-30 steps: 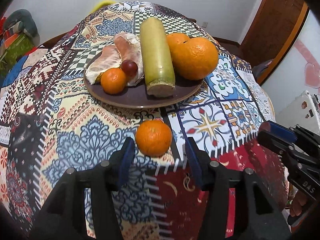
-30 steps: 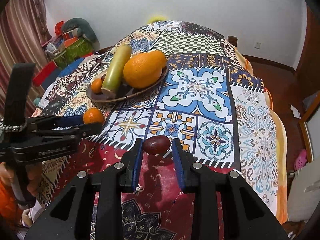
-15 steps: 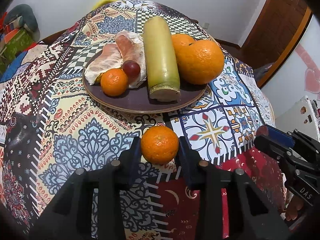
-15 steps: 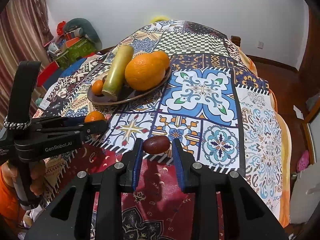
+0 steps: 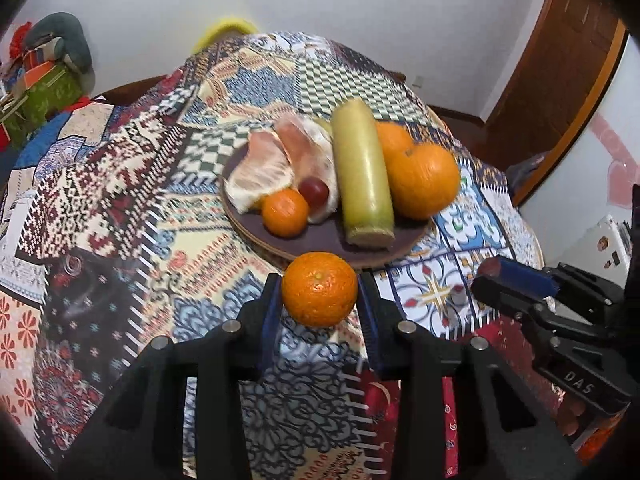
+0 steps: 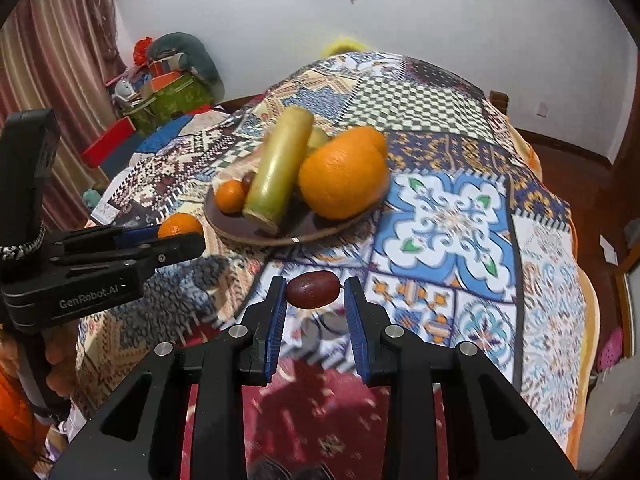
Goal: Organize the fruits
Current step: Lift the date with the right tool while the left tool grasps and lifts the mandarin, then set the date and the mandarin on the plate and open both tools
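My left gripper [image 5: 319, 296] is shut on a small mandarin [image 5: 319, 289] and holds it above the cloth, just in front of the brown plate [image 5: 320, 242]. My right gripper [image 6: 313, 292] is shut on a dark red date [image 6: 312, 289], lifted off the table. The plate [image 6: 280, 234] holds a green sugarcane piece [image 5: 362, 178], a large orange [image 5: 424, 180], a second orange behind it, a small mandarin [image 5: 285, 213], a red grape [image 5: 314, 192] and peeled pomelo segments [image 5: 276, 164]. The left gripper with its mandarin [image 6: 178, 226] shows in the right wrist view.
The round table carries a patchwork cloth [image 5: 120, 208] that hangs over its near edge. Boxes and bags [image 6: 168, 84] stand by the wall at the left. A wooden door [image 5: 560, 68] is at the right.
My left gripper closed on the mandarin and lifted it towards the plate. My right gripper lifted the date off the cloth.
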Motion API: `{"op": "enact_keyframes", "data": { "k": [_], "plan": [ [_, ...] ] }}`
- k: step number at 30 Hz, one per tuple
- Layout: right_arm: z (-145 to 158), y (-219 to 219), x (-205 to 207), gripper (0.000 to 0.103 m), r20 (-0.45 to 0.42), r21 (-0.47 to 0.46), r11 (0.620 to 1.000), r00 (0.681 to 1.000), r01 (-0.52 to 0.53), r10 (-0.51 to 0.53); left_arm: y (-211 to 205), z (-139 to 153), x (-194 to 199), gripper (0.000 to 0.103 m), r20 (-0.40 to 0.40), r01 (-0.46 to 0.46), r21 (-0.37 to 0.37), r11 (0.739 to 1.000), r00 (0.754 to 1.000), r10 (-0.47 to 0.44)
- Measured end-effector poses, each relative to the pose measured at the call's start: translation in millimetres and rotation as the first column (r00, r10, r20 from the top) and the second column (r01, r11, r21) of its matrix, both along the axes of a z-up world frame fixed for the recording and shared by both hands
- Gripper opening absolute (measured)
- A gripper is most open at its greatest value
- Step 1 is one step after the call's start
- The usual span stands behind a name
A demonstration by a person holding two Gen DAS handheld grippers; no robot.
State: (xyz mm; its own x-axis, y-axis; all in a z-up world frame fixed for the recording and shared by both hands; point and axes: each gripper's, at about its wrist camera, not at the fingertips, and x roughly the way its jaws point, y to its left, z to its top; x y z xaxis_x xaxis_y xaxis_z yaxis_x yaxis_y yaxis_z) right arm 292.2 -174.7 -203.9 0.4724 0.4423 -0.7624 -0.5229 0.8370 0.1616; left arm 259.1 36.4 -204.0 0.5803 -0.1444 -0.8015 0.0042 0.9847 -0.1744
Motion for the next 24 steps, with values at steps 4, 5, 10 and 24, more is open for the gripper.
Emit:
{"op": "enact_keyframes", "data": {
  "k": [4, 5, 10, 24],
  "plan": [
    [0.9, 12.5, 6.6, 0.027, 0.005, 0.006, 1.000, 1.000, -0.017, 0.017, 7.1, 5.3, 4.0, 0.037, 0.018, -0.007, -0.013, 1.000, 1.000, 0.008],
    [0.6, 15.7, 8.4, 0.027, 0.009, 0.004, 1.000, 1.000, -0.021, 0.021, 8.5, 5.8, 5.5, 0.037, 0.021, -0.008, -0.014, 1.000, 1.000, 0.008],
    [-0.4, 25.6, 17.0, 0.027, 0.020, -0.010, 1.000, 0.999, -0.030, 0.030, 11.7, 3.1, 14.1, 0.037, 0.017, -0.004, -0.023, 1.000, 1.000, 0.004],
    [-7.9, 38.5, 31.1, 0.027, 0.014, -0.032, 0.998, 0.999, -0.048, 0.048, 11.7, -9.2, 31.0, 0.037, 0.003, 0.011, -0.033, 0.999, 1.000, -0.011]
  ]
}}
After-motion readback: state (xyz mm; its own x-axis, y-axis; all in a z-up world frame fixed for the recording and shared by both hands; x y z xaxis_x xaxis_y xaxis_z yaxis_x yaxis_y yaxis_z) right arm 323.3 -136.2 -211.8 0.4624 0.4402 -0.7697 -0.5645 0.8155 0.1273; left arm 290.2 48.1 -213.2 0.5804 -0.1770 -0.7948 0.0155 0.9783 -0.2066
